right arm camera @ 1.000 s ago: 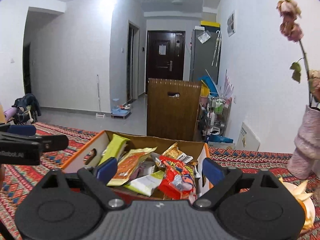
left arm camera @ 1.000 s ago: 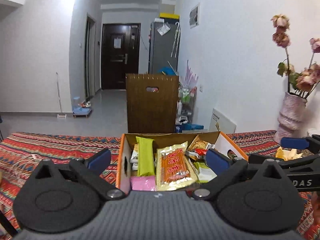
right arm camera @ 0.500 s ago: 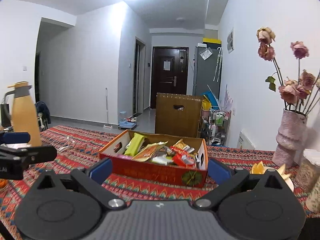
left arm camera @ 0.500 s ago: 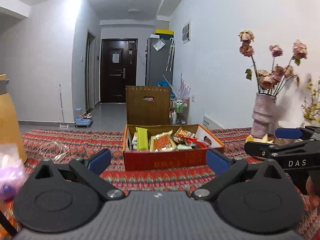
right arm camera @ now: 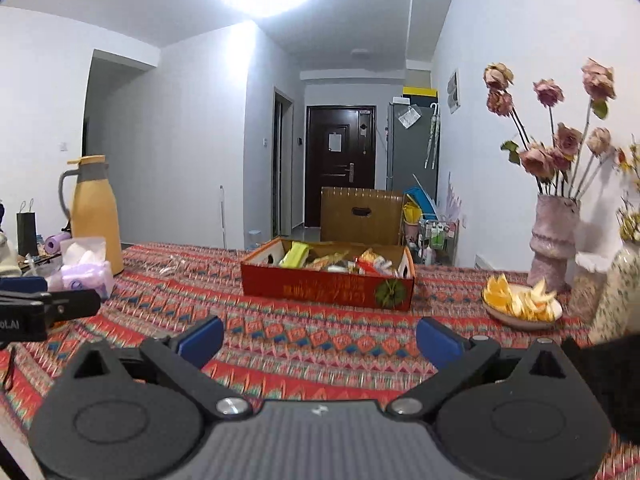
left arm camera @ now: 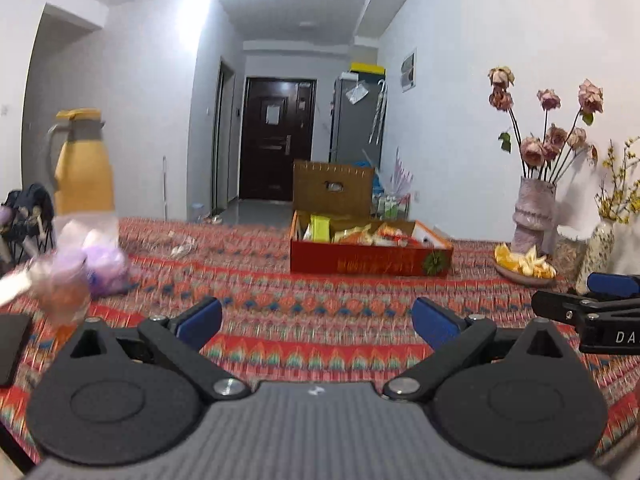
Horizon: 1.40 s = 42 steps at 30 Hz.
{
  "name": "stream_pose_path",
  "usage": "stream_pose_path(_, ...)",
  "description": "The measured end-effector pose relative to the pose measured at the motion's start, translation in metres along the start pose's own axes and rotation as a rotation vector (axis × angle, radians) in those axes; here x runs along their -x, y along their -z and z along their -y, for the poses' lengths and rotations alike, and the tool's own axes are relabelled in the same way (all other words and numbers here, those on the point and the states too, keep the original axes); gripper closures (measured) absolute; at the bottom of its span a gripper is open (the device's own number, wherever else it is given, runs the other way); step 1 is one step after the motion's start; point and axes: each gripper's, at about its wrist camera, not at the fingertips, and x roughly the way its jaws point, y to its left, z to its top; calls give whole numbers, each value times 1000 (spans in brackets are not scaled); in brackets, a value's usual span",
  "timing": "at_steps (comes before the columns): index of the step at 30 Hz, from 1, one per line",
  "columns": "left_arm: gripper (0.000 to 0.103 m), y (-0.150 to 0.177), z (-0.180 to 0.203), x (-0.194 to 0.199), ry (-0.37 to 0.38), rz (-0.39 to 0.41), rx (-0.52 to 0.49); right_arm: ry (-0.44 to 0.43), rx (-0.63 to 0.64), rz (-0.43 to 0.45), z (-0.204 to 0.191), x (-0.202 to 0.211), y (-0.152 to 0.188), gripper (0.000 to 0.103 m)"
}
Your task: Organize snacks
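1. Snacks are sitting packed in the red cardboard box out on the patterned tabletop, well apart from both of your claws; the left wrist view is showing the same box across the cloth.

2. Your left claw is hanging wide apart with nothing between its blue pads, and your right claw is standing just as wide and just as empty.

3. You are looking at light, crinkly foil and plastic packets, so I am judging them slippery and easy to crush. A green bar is leaning near the box's left end, and orange and red packets are crowding the middle.

4. Where to take hold: I would be pinching a packet across its flat sealed edge or narrow width, not squeezing the puffed middle, since the contents are probably brittle.

5. The box itself is looking stiffer; its side has a cut-out handle hole, though the thin card walls could be buckling under a hard pinch.

6. Beside the box, a plate of orange slices and a vase of dried roses are standing to its right, and a yellow thermos and tissue pack to its left. The vase is looking tippy, so you should be swinging wide of it.
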Motion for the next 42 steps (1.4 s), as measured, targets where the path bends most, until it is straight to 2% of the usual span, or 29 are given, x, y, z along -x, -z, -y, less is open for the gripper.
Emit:
stream_pose_path(4,0,23,0,23,6,-25,16,-15,-44,-28,-4,25,27,0)
stream_pose_path(9,0,46,3,54,14,-49,4,11,-21,-43,-12,56,57,0)
stream_pose_path(15,0,63,6,90,19,-38,-12,-13,-74,-65,-20,93,83,0)
stream_pose_path(20,0,66,6,109,2,-9,-46,-44,-50,-62,-36,119,98,0)
stream_pose_path(23,0,67,1,117,-10,2,-38,-42,-79,-70,-37,130,101,0)
stream_pose_path(28,0,75,-3,127,28,-25,-25,-27,-91,-61,-34,145,98,0)
stream_pose_path(33,0,80,-4,128,44,-45,-21,-26,-85,-73,-32,148,97,0)
stream_pose_path(42,0,78,-4,129,40,-34,-25,-33,-79,-72,-36,148,97,0)
